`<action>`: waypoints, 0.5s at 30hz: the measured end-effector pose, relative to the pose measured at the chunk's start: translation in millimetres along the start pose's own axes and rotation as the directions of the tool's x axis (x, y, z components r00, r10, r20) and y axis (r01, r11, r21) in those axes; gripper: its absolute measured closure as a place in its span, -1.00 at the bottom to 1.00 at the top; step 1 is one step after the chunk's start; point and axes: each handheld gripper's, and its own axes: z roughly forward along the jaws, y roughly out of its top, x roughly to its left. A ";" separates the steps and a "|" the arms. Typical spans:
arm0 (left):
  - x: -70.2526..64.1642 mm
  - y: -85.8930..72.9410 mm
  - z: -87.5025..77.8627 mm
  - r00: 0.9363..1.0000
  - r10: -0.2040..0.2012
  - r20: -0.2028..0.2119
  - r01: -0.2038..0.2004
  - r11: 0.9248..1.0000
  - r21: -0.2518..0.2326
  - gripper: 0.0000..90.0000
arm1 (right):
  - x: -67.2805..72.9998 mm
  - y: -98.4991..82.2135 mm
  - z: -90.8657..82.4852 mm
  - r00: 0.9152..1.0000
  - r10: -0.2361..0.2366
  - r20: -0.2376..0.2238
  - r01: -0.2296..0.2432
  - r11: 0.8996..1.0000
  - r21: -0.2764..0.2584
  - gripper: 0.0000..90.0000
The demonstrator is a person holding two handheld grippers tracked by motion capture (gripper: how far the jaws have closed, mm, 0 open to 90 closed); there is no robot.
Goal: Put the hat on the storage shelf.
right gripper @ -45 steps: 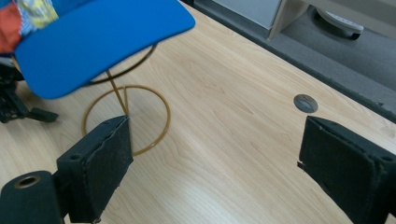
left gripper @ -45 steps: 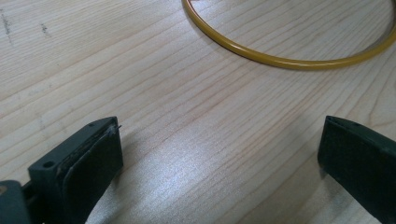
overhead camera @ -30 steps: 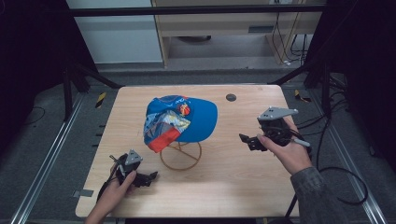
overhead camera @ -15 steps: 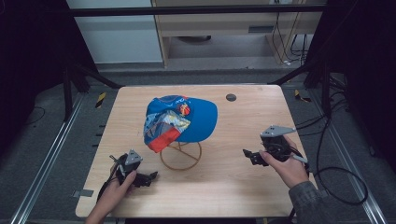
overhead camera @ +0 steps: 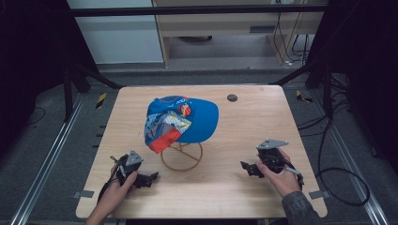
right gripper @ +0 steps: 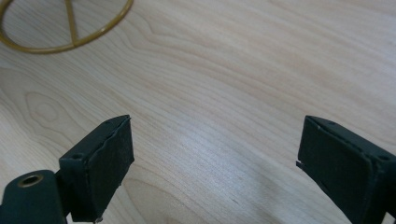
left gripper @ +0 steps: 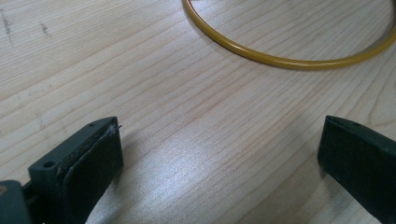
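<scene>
Blue fabric cap [overhead camera: 187, 121] with its colourful patterned panel sits on the gold wire stand [overhead camera: 181, 157] between and beyond both tongs, left tongs [overhead camera: 151, 178] and right tongs [overhead camera: 247, 168], which rest released and empty on the wooden counter [overhead camera: 263, 117], so the work looks finished.

Bare table [overhead camera: 234, 187] between both tongs, cap [overhead camera: 180, 123] on wire stand [overhead camera: 181, 156] blocking centre
</scene>
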 end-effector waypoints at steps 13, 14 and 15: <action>0.0 0.0 0.0 1.000 0.000 0.000 0.000 1.000 0.000 -1.00 | 0.9 -3.3 29.6 0.997 0.070 0.025 -0.070 0.998 -0.006 -0.77; 0.0 0.0 0.0 1.000 0.000 0.000 0.000 1.000 0.000 -1.00 | 1.0 -3.1 30.6 0.997 0.072 0.026 -0.072 0.997 -0.006 -0.77; 0.0 0.0 0.0 1.000 0.000 0.000 0.000 1.000 0.000 -1.00 | 0.9 -3.0 31.3 0.997 0.076 0.022 -0.075 0.997 -0.007 -0.77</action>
